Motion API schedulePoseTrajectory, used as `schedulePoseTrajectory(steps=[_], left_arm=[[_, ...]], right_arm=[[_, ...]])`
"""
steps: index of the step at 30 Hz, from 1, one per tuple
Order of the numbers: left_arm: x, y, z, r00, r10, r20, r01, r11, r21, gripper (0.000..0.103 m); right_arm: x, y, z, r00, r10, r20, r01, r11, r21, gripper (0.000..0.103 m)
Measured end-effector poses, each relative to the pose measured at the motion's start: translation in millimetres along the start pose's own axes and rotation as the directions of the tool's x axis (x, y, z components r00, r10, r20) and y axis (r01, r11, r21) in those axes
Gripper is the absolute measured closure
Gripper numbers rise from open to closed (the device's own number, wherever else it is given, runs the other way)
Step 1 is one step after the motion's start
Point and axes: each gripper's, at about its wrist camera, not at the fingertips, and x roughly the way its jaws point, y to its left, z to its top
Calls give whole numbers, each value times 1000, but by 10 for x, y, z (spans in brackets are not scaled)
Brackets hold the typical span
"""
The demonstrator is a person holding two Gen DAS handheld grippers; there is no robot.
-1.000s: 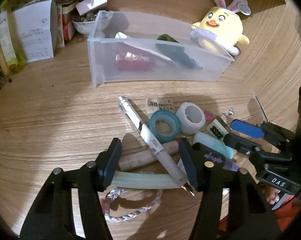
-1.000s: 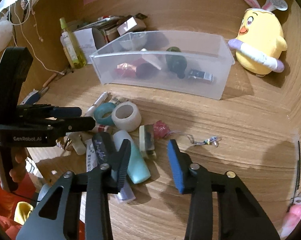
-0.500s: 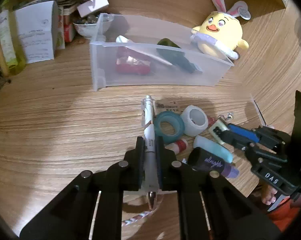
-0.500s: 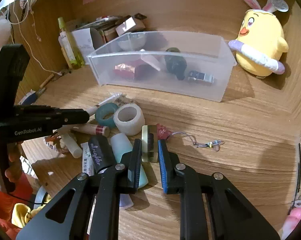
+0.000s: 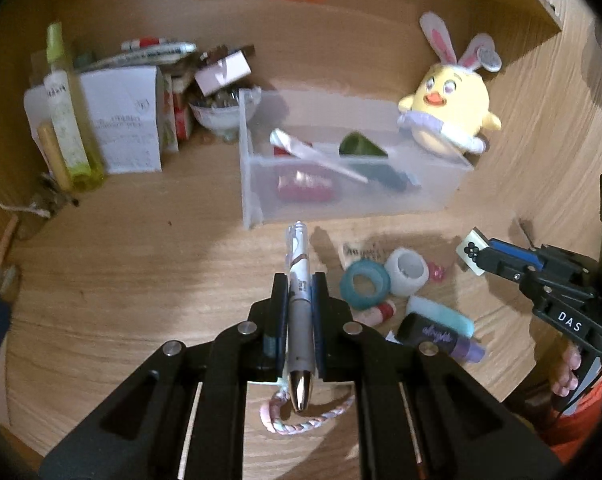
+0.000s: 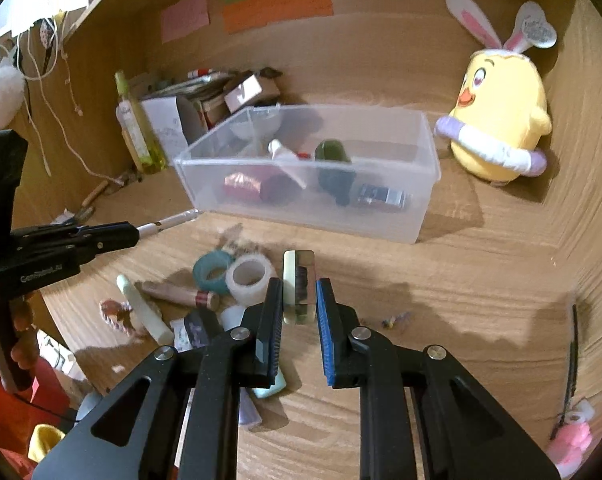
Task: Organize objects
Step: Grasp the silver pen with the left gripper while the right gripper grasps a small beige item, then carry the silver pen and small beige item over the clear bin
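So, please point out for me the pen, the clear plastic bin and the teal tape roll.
pen point(image 5: 300, 312): left wrist view, on its grey grip section.
clear plastic bin point(image 6: 301, 204): right wrist view, on its front wall.
teal tape roll point(image 5: 365, 285): left wrist view, on its rim.

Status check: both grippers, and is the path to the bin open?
Left gripper shut on pen. Right gripper shut on green block. Both lifted, short of bin. Nothing between them and it.
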Motion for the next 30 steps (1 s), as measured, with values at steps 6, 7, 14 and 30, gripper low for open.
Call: schedulePoseTrajectory(steps=[6, 7, 14, 30], left_arm=[[-191, -60, 127, 998, -12, 58, 10, 1000, 26, 93], [-225, -79, 149, 998, -14, 69, 12, 999, 34, 93], [-365, -190, 326, 991, -25, 129, 18, 998, 61, 93], [-162, -377, 1043, 978, -41, 204, 23, 996, 87, 93]], right_arm=[[-144, -16, 157, 998, -6, 60, 6, 1000, 0, 88], [-172, -18, 195, 997, -9, 72, 9, 1000, -2, 88], [-304, -42, 478, 988, -29, 149, 31, 999, -9, 88], [-38, -21, 1145, 974, -109, 198, 121, 991, -49, 88]])
